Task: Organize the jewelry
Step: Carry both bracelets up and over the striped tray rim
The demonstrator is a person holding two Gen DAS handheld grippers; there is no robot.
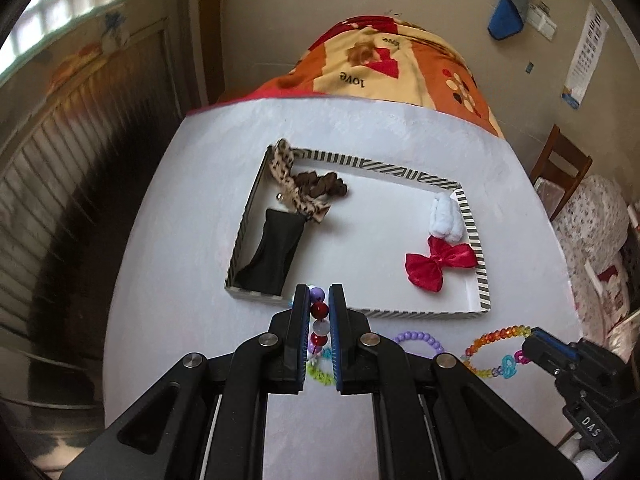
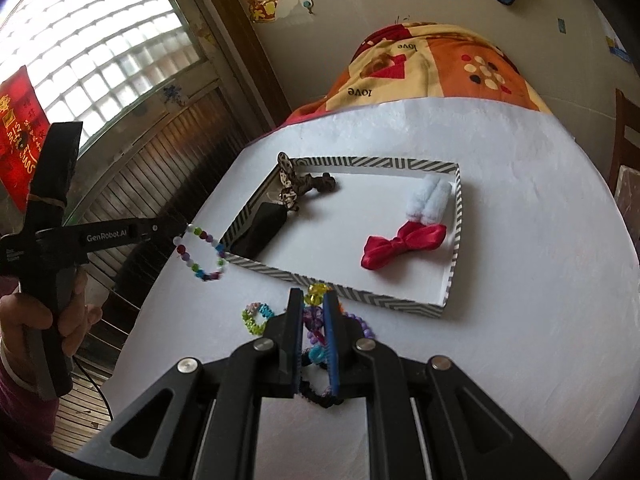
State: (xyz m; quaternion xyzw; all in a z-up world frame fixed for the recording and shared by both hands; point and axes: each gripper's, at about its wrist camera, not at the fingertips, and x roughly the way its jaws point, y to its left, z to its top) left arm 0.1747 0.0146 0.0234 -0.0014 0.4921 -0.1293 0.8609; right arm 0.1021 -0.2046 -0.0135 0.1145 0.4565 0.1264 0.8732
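Note:
My left gripper (image 1: 319, 294) is shut on a bracelet of mixed purple, red and white beads (image 1: 319, 311). In the right wrist view that bracelet (image 2: 188, 258) hangs as a loop from the left gripper (image 2: 182, 233), just off the near left corner of the striped tray (image 2: 450, 280). My right gripper (image 2: 313, 298) is shut on a rainbow bead bracelet (image 2: 317, 293), which is lifted at the right in the left wrist view (image 1: 494, 338). Both grippers are above the table, in front of the tray's (image 1: 474, 224) near rim.
The tray holds a red bow (image 1: 436, 264), a white fluffy piece (image 1: 444, 216), a black band (image 1: 276, 248), and leopard (image 1: 286, 176) and brown (image 1: 324, 186) scrunchies. On the white table lie a purple bracelet (image 1: 418, 338), a green-blue bracelet (image 2: 256, 316) and a dark hair tie (image 2: 320, 396).

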